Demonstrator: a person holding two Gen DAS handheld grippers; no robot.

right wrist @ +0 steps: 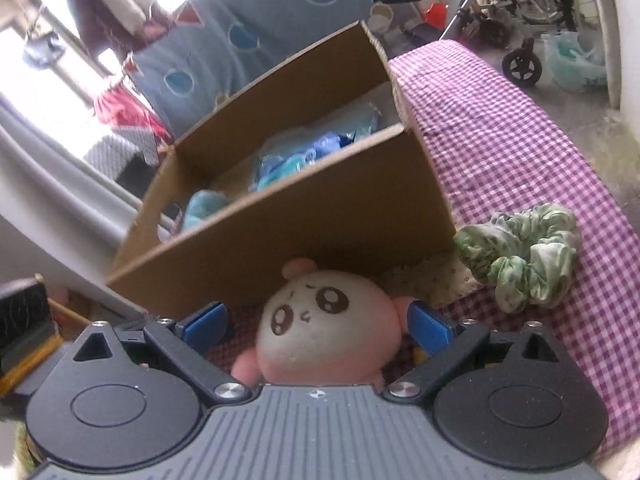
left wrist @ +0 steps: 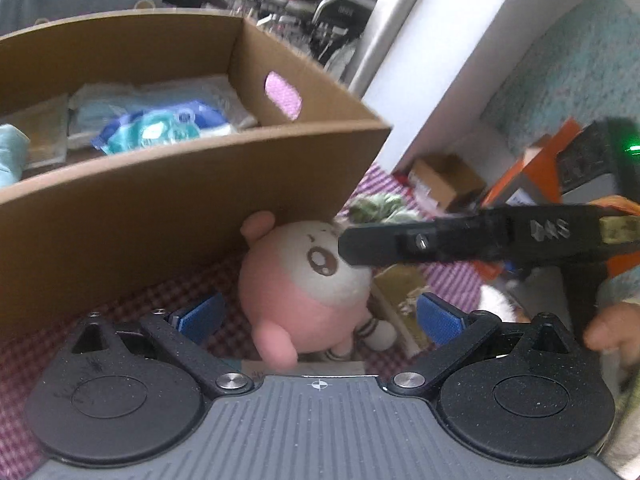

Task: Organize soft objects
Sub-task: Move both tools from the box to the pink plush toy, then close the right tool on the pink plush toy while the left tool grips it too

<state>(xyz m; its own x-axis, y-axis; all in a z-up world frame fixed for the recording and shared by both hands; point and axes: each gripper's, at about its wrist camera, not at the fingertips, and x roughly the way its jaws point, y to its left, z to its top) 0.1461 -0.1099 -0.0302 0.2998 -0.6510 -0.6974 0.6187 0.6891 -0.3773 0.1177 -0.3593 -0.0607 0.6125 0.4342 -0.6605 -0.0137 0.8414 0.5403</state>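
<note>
Lying on the checked counter cloth (right wrist: 500,128) against the cardboard box (right wrist: 288,220) (soft packets inside), the pink plush (right wrist: 324,328) sits between both grippers' wide-apart jaws, left gripper (left wrist: 316,316) and right gripper (right wrist: 316,324), untouched, green scrunchie (right wrist: 524,256) rightward.

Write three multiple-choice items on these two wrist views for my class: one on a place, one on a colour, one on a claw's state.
1. Where is the pink plush toy?
A. in the cardboard box
B. on the checked cloth against the box's outer wall
C. on the floor

2. What colour is the scrunchie?
A. green
B. red
C. black

3. The right claw is:
A. shut empty
B. open around the plush
C. clamped on the scrunchie

Answers: B, it lies beside the cardboard box; A, green fabric; B, pads stand clear either side.
</note>
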